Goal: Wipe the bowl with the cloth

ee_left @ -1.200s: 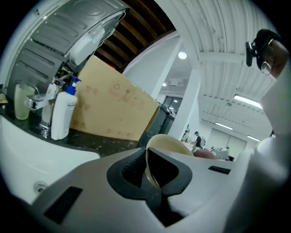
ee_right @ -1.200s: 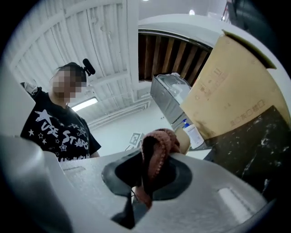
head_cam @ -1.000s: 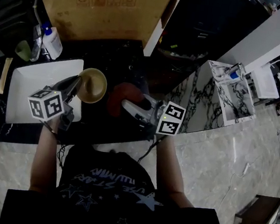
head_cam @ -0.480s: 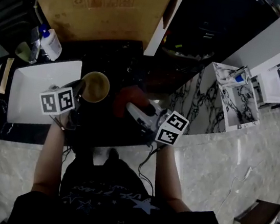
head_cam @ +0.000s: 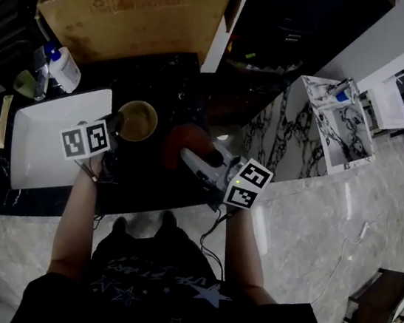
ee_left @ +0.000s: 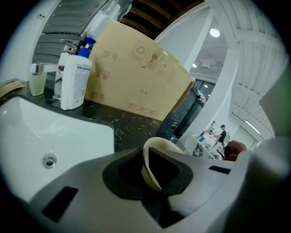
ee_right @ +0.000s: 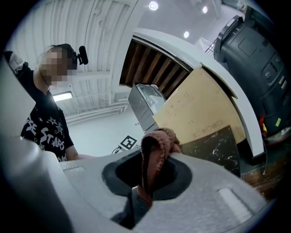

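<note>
Left of centre, the left gripper [head_cam: 114, 139] is clamped on the rim of the bowl [head_cam: 138, 121], beside the sink [head_cam: 39, 149]. The right gripper [head_cam: 196, 161] pinches the cloth [head_cam: 185, 138] just right of it.

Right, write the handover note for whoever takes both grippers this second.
Grippers: the left gripper is shut on the rim of the bowl, held over the dark counter beside the white sink. The right gripper is shut on the reddish cloth, just to the right of the bowl and apart from it.
Done: both things are gripped.
Left to do: bring the cloth into the bowl and wipe. They are not in contact yet.
</note>
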Motion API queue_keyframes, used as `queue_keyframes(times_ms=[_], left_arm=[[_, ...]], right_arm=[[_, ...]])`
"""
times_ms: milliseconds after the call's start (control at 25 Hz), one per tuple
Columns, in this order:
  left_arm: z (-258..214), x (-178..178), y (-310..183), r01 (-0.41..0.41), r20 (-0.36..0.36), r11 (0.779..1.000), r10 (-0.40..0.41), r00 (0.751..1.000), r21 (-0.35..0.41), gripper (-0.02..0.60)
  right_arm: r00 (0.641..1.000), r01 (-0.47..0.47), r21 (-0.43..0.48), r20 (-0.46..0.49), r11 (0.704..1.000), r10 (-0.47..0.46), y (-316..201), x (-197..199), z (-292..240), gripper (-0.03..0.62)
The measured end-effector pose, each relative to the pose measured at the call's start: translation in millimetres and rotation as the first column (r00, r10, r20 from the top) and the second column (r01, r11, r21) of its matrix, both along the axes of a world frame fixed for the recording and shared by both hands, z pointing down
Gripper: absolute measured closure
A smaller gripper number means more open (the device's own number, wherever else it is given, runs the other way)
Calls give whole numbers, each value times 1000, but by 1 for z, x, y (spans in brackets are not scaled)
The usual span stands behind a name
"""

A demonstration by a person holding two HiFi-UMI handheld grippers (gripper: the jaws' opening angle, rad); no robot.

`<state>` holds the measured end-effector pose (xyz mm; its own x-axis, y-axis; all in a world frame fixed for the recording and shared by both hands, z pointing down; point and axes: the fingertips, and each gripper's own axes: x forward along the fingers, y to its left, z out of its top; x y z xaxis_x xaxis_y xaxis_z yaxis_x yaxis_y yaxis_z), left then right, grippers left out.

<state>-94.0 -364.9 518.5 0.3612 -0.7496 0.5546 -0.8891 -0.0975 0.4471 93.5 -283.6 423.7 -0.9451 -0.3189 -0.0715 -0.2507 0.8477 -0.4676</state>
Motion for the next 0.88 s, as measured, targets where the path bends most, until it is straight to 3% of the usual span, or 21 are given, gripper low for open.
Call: queue_keyframes(times_ms=[200, 320, 520, 720, 880], left_arm=[[-8, -3, 1, -51, 14, 997, 50, 999, 57, 557], [-16, -6, 6, -91, -32, 992, 94, 995, 83, 469], [-28, -20, 29, -168, -12, 977, 171, 985, 131, 469], [-38, -39, 63, -262, -19, 946, 271, 963, 190, 469], [-40, -69, 86, -285, -34, 932, 300, 953, 224, 471]], right_arm=[[998, -48, 14, -29, 999, 49, 11, -14, -5, 548], [994, -100, 21, -43, 995, 101, 19, -22, -9, 548], [981, -179, 25, -72, 983, 181, 38, -41, -13, 548], [957, -267, 36, -106, 963, 269, 67, -65, -15, 548], [933, -337, 40, -122, 941, 339, 91, -92, -12, 548]])
